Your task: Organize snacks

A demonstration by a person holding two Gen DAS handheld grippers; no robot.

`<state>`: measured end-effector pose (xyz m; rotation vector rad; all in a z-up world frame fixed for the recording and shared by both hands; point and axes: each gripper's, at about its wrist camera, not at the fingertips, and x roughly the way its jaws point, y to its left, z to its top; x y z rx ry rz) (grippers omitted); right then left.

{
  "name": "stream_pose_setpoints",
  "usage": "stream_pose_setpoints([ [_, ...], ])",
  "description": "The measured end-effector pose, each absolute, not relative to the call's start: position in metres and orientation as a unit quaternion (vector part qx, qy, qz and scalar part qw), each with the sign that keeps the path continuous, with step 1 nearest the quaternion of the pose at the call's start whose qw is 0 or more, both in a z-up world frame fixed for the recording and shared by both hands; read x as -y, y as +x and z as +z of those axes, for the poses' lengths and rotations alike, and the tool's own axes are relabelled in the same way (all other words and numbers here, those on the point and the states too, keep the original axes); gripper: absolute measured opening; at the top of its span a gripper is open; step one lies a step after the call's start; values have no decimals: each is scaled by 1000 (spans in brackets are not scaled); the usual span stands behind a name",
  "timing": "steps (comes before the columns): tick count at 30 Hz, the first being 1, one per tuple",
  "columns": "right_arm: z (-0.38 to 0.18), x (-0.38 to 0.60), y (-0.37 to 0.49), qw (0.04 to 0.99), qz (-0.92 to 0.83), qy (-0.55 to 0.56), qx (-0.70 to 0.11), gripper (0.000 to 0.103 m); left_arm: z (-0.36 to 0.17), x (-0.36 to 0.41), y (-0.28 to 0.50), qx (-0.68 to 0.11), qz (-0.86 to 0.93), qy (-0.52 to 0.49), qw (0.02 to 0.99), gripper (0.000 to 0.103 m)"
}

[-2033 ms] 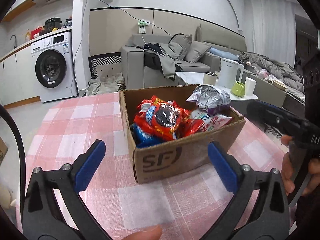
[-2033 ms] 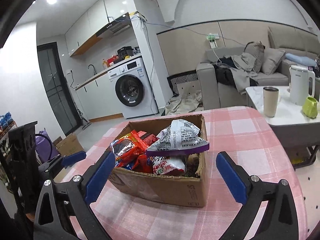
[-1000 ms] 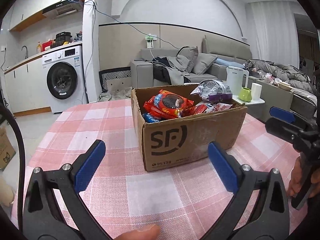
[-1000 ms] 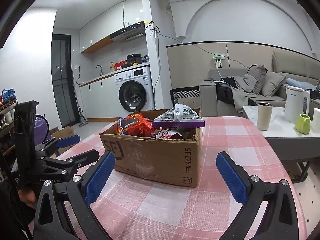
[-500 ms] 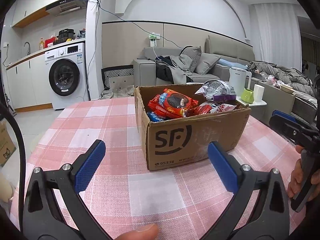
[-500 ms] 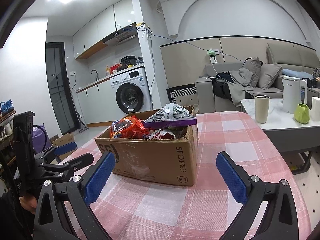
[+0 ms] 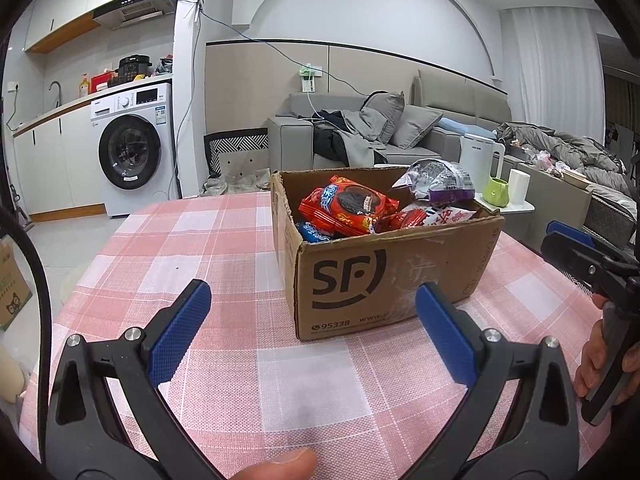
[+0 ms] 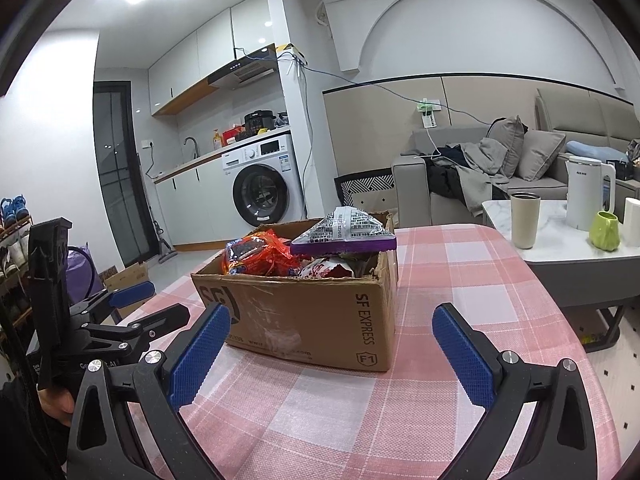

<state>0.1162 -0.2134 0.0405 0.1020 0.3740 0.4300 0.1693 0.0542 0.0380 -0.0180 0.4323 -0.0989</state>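
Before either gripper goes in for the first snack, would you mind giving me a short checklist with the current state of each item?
1. Left gripper open and empty: ok.
2. Right gripper open and empty: ok.
3. Cardboard box upright on the checked tablecloth, top open: ok.
4. Top snacks reachable: ok; the red cookie pack and the silver-purple bag lie on the pile, uncovered.
5. Bare tablecloth beside the box for setting snacks down: ok.
6. What lies under the top layer: cannot tell.
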Motion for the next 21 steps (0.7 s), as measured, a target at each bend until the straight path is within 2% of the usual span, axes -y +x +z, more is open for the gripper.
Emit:
stream_pose_setpoints([
  [21, 42, 211, 115, 958, 214, 47, -183, 103, 36, -56, 170, -212, -49, -10, 976, 102],
])
